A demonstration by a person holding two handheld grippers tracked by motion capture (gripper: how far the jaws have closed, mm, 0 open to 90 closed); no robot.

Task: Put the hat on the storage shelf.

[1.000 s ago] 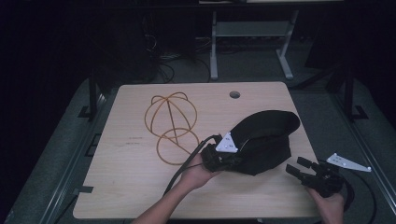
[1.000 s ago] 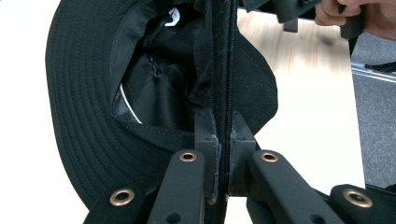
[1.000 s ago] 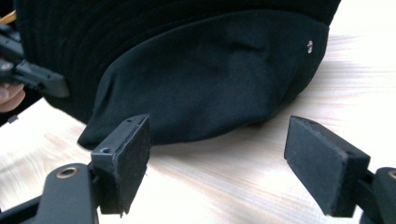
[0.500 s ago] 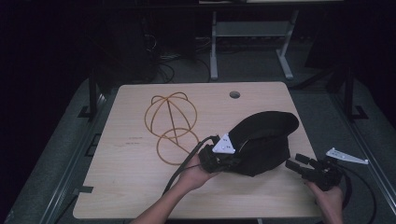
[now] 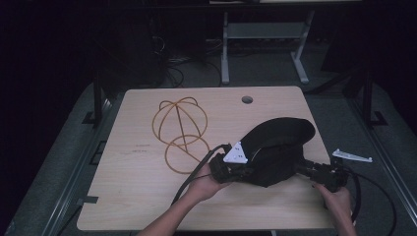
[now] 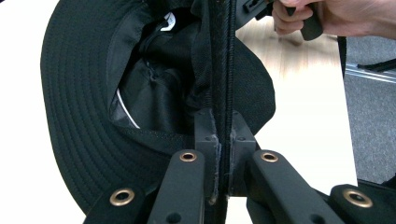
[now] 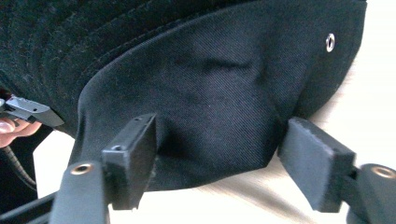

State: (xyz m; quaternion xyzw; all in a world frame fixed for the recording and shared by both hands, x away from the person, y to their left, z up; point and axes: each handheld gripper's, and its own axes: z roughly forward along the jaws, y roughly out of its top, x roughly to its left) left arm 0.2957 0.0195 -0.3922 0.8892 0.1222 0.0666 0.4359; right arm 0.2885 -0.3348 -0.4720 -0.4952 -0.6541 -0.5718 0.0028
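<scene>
Black bucket hat (image 5: 278,147) sits on the right half of the counter (image 5: 142,196), toward the near edge, held up between both hands. From the left, the left gripper (image 5: 235,169) has it: in the left gripper view its fingers (image 6: 205,140) are pressed together on a fold of the brim, the fabric edge running straight up between them, and the hat's dark lining with a small white label (image 6: 169,19) lies open beyond. On the other side, the right gripper (image 5: 302,167) meets the hat's right edge; in the right gripper view its fingers (image 7: 133,154) stand spread wide, the crown's cloth bulging between them, the left pad touching the fabric, the right one just beside it. A metal eyelet (image 7: 330,42) glints on the crown. Farther left on the counter, well apart from the hat, stands a wire hat frame (image 5: 180,129).
</scene>
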